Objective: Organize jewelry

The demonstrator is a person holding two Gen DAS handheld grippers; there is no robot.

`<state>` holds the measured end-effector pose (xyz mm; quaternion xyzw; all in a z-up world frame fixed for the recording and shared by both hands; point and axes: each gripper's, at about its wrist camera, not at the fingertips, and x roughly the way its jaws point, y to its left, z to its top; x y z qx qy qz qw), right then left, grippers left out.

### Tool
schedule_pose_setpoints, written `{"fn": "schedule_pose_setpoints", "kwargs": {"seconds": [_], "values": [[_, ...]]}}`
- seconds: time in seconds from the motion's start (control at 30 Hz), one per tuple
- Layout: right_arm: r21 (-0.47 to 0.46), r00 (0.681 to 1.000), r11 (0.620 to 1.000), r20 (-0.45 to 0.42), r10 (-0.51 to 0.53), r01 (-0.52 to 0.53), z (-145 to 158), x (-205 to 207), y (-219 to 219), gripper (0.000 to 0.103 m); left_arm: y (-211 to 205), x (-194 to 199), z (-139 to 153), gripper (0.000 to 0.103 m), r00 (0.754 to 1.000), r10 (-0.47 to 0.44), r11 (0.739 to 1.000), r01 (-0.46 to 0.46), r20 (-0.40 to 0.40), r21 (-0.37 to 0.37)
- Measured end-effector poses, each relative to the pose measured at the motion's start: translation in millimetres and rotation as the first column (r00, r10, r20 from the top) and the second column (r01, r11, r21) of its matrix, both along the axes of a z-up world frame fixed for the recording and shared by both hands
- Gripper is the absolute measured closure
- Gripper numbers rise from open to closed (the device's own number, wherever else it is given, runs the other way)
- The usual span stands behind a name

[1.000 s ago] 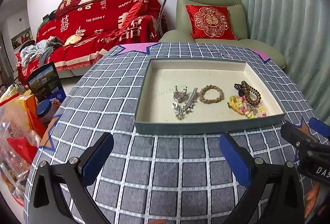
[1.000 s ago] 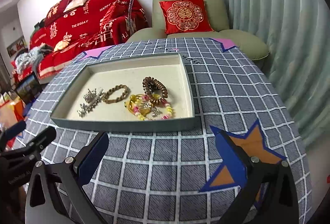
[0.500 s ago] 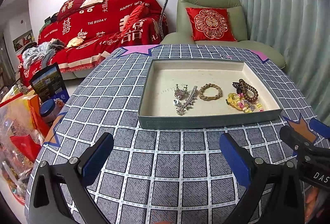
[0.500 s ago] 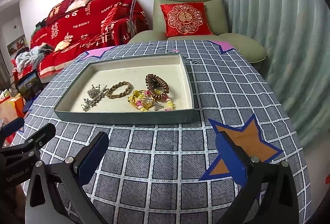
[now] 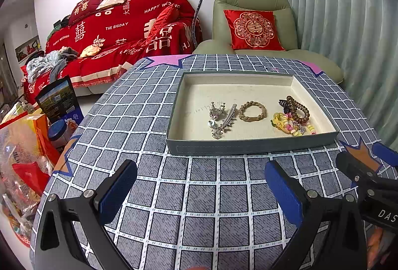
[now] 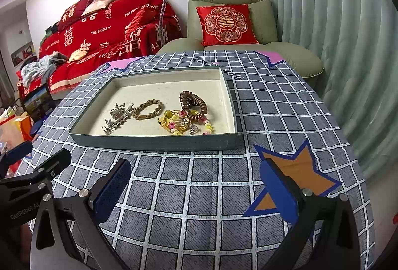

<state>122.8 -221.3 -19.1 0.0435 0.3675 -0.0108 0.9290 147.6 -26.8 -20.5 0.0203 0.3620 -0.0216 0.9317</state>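
Note:
A shallow grey tray with a cream floor sits on the checked table; it also shows in the right wrist view. Inside lie silver hair clips, a braided tan bracelet, a brown spiral hair tie and yellow-pink beaded bracelets. The same pieces show in the right wrist view: clips, braid, spiral tie, beads. My left gripper is open and empty, in front of the tray. My right gripper is open and empty, also short of the tray.
The round table carries a grey grid cloth with star patches, one orange. A green armchair and red sofa stand behind. Bags and clutter lie on the floor at the left.
Both grippers have drawn back from the tray and risen a little; the tray looks farther away. Both stay open and empty. The jewelry has not moved.

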Motion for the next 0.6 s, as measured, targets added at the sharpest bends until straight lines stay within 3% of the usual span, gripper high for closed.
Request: {"fn": "schedule_pose_setpoints", "kwargs": {"seconds": [0.6], "values": [[0.001,1.000,1.000,0.007,0.000,0.000,2.7,-0.8,1.5,0.000,-1.7,-2.4,3.0,0.000,1.000,-0.001,1.000,0.001,0.002,-0.004]]}}
